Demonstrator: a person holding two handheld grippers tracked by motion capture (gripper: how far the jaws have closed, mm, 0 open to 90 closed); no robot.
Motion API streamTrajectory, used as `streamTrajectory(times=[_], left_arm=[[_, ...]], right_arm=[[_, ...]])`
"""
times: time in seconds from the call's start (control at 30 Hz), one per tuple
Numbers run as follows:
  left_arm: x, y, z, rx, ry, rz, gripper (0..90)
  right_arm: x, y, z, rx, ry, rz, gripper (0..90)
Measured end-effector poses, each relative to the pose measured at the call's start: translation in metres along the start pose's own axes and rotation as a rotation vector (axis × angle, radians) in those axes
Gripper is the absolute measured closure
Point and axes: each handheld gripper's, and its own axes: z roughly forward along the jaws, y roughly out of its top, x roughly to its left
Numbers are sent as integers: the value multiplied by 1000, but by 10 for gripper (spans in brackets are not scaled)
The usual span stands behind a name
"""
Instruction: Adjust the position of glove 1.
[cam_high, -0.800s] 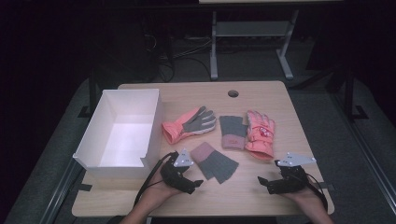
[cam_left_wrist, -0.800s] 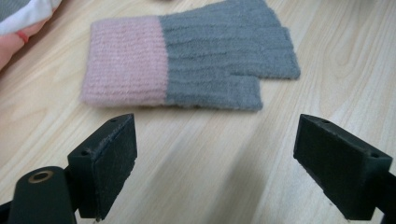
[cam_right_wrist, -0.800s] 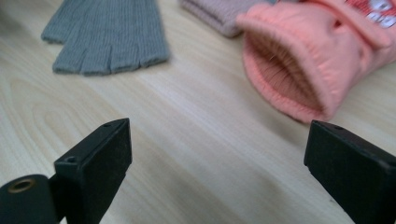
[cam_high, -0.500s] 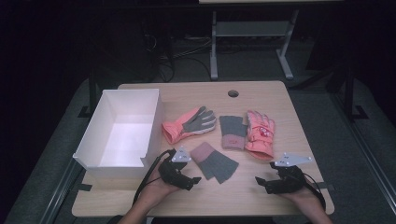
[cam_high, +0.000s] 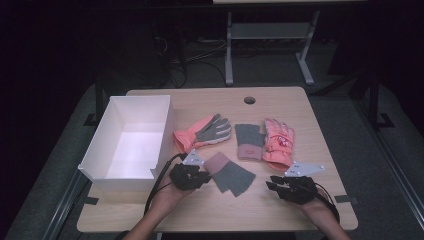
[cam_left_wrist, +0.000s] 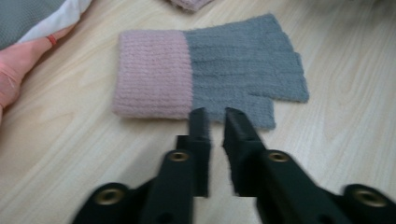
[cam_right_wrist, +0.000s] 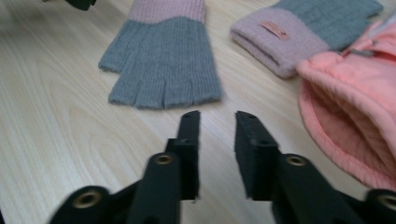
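A grey fingerless glove with a pink cuff (cam_high: 230, 172) lies flat near the table's front, between my two grippers. My left gripper (cam_high: 204, 176) rests just left of its cuff. In the left gripper view the jaws stand almost together in front of the glove (cam_left_wrist: 210, 88), with nothing between them. My right gripper (cam_high: 272, 185) sits low on the table to the glove's right. Its jaws are apart and empty, pointing at the glove's finger ends (cam_right_wrist: 161, 65). The matching fingerless glove (cam_high: 248, 141) (cam_right_wrist: 303, 32) lies farther back.
A white open box (cam_high: 117, 177) stands at the table's left. A coral glove with a grey palm (cam_high: 202, 132) lies beside it. Another coral glove (cam_high: 277, 142) (cam_right_wrist: 345, 107) lies at the right of the second fingerless glove. A cable hole (cam_high: 249, 100) is near the back edge.
My right gripper has edged a little to the left, toward the grey glove. The left gripper and the gloves have stayed where they were.
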Motion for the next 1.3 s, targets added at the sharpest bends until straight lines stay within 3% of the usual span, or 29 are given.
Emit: streamTrajectory(times=[0.03,0.07,0.2,0.4,0.7,0.77,1.1,1.3], left_arm=[[0,0,0,0,0,0,863],[1,2,1,1,-4,-14,894],[3,6,5,18,-6,-10,896],[5,17,9,12,3,-5,896],[16,36,19,-5,17,-1,896],[21,40,24,3,18,15,896],[39,64,51,-6,19,-6,896],[47,64,65,10,18,-32,896]], right_arm=[[0,0,0,0,0,0,733],[1,4,4,7,7,-10,799],[3,12,13,13,44,-24,897],[13,21,28,32,117,-55,900],[29,33,51,62,185,-102,900],[30,34,53,69,188,-99,900],[37,34,66,107,219,-115,900],[41,34,73,132,221,-127,900]])
